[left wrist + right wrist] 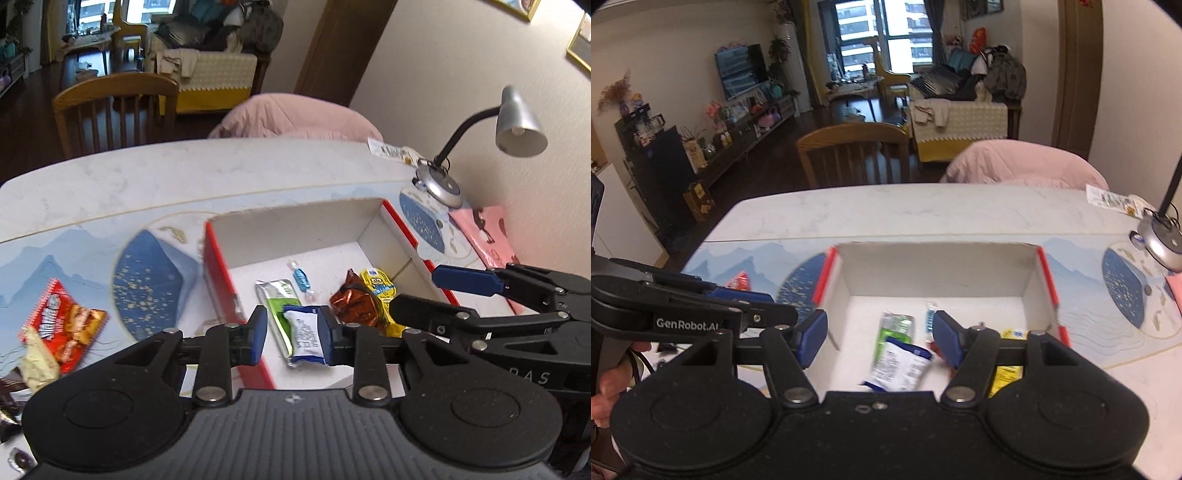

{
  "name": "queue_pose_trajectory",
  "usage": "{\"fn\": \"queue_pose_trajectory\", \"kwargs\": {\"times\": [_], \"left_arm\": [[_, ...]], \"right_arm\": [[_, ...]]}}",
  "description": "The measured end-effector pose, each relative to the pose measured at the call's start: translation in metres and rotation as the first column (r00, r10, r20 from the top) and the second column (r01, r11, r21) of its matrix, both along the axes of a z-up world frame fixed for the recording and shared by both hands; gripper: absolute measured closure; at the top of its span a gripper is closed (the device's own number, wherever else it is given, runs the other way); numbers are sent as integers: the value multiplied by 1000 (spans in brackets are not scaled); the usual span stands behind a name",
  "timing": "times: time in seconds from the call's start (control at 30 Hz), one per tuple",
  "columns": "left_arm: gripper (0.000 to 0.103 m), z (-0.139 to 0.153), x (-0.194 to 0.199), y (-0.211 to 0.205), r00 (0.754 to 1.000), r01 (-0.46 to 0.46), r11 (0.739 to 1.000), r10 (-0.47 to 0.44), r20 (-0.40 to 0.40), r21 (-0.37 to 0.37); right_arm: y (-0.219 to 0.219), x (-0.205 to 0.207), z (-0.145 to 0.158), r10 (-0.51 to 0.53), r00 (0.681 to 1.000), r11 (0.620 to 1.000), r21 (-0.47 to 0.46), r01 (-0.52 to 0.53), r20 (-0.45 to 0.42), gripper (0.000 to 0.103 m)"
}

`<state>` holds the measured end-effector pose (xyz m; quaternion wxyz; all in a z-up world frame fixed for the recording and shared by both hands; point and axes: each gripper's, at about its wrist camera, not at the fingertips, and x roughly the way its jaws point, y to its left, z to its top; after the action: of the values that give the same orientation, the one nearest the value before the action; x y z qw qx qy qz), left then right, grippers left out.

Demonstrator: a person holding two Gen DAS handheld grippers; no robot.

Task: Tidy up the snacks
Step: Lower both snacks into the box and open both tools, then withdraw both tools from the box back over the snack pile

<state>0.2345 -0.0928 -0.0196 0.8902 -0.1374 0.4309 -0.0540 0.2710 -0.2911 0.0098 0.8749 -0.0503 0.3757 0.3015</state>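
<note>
A white box with red outer walls (218, 273) (1047, 280) stands open on the table. Inside lie a green and silver bar (277, 295), a blue striped candy (301, 278), a shiny brown packet (351, 302) and a yellow cartoon packet (380, 291). A white and blue packet (306, 336) (901, 363) lies on the box floor across the green bar. My left gripper (293, 334) hangs over it, open, with a gap at the left pad. My right gripper (880, 339) (415, 290) is open over the box, holding nothing. A red snack bag (62, 321) and a cream wrapper (37, 362) lie left of the box.
A silver desk lamp (439, 184) stands at the table's right, with a pink sheet (487, 236) beside it. A small packet (391, 151) lies at the far edge. A wooden chair (114, 107) and a pink-covered chair (295, 118) stand behind. A hand (605, 387) grips the left tool.
</note>
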Motion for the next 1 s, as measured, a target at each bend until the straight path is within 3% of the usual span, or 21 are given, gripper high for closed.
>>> {"fn": "queue_pose_trajectory", "kwargs": {"times": [0.07, 0.17, 0.2, 0.3, 0.5, 0.57, 0.7, 0.8, 1.0], "left_arm": [[74, 4, -10, 11, 1000, -10, 1000, 10, 15, -1], [72, 8, -26, 27, 999, -29, 1000, 29, 36, 1], [68, 9, -31, 33, 998, -39, 999, 39, 42, 1], [38, 13, -49, 51, 994, -78, 997, 78, 72, -12], [37, 15, -82, 90, 984, -148, 989, 147, 102, 5], [34, 14, -92, 105, 978, -181, 983, 179, 105, 13], [30, 9, -112, 135, 964, -246, 969, 243, 106, 17], [26, 2, -125, 160, 954, -286, 958, 285, 94, 2], [26, -21, -147, 215, 909, -416, 909, 416, 30, 8]], "right_arm": [[10, -8, 3, 20, 1000, 1000, 11, -20, 10, 30], [27, -21, 7, 53, 998, 998, 19, -54, 32, 25], [34, -25, 7, 64, 997, 998, 21, -65, 35, 25], [50, -34, 8, 91, 995, 995, 33, -92, 32, 24], [84, -51, 2, 139, 990, 989, 37, -141, 34, 19], [94, -57, 0, 149, 988, 988, 36, -150, 41, 11], [110, -64, -6, 161, 986, 986, 35, -162, 33, 10], [119, -71, -11, 160, 987, 986, 37, -161, 32, 1], [151, -78, -27, 185, 983, 983, 21, -185, -3, 0]]}}
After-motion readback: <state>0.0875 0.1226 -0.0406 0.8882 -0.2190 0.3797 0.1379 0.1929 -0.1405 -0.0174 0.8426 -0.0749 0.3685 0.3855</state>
